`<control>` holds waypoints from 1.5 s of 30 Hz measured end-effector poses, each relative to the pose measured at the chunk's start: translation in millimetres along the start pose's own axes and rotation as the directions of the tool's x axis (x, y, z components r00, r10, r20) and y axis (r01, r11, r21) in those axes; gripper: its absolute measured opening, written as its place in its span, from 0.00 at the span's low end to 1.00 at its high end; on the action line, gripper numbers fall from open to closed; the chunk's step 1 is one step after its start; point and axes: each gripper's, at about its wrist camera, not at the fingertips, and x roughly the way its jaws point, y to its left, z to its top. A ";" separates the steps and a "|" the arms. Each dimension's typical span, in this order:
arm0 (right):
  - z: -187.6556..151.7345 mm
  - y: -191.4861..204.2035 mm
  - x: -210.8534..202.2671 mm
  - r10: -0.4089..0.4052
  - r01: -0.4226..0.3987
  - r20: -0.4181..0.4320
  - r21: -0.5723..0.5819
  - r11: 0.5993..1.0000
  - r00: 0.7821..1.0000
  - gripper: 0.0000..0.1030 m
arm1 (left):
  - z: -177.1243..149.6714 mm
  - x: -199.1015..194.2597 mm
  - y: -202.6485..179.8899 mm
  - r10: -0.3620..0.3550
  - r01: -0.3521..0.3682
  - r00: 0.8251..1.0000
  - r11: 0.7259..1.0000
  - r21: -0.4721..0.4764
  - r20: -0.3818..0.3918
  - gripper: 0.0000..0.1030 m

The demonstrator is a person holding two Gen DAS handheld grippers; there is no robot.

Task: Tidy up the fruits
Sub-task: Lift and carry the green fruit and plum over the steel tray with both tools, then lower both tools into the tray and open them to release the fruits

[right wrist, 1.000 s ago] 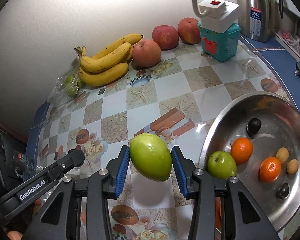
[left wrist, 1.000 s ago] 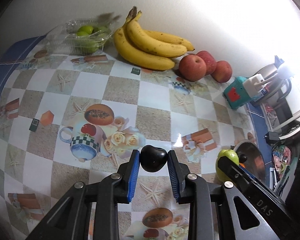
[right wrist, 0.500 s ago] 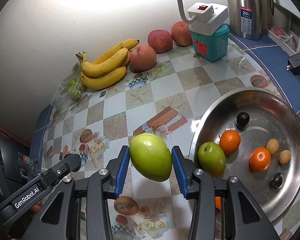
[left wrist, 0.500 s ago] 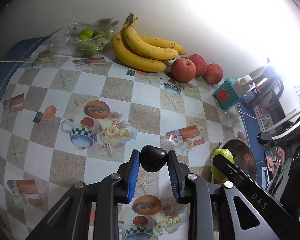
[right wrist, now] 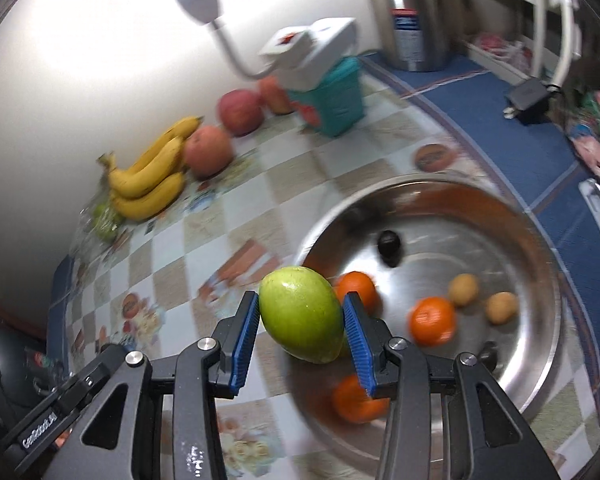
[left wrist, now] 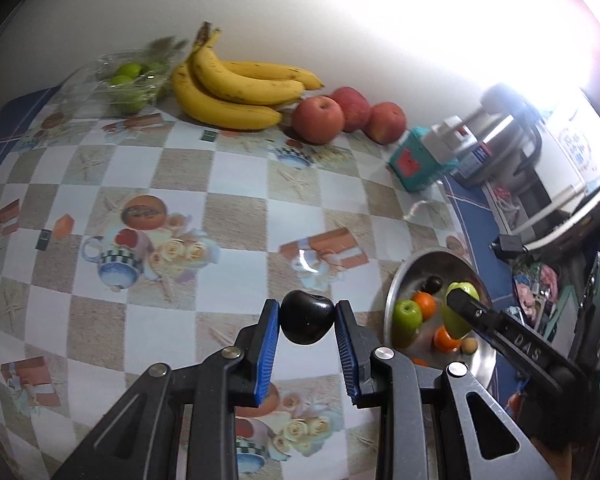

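Since half a second ago my right gripper (right wrist: 302,322), pinching the green fruit (right wrist: 300,314), has moved over the steel bowl (right wrist: 540,264), near right. My left gripper (left wrist: 307,322) pinches a dark plum (left wrist: 307,317) above the tablecloth (left wrist: 236,176). Readable: "DAS", "GenRobot.AI". Far: three bananas (left wrist: 236,92), three apples (left wrist: 318,120).

Leaving open bench (left wrist: 236,216) toward the metal bowl (right wrist: 540,280); crowding its floor with oranges (right wrist: 432,320) and a dark plum (right wrist: 389,245), bananas (left wrist: 236,96) lining the wall.
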 end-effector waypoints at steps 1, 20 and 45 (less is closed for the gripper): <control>1.5 -4.6 -1.0 -0.001 0.001 0.002 0.013 1.000 1.000 0.43 | -0.7 0.8 -4.0 -0.005 0.005 1.000 1.000 0.007 -0.004 0.29; 21.9 -98.0 -24.3 -0.084 0.064 0.077 0.226 0.972 0.994 0.43 | -27.6 38.4 -87.9 -0.096 0.114 0.990 0.974 0.198 -0.099 0.29; 18.5 -130.3 3.7 -0.133 0.117 0.036 0.281 0.952 0.991 0.43 | -48.1 95.7 -114.6 -0.111 0.155 0.974 0.962 0.226 -0.198 0.29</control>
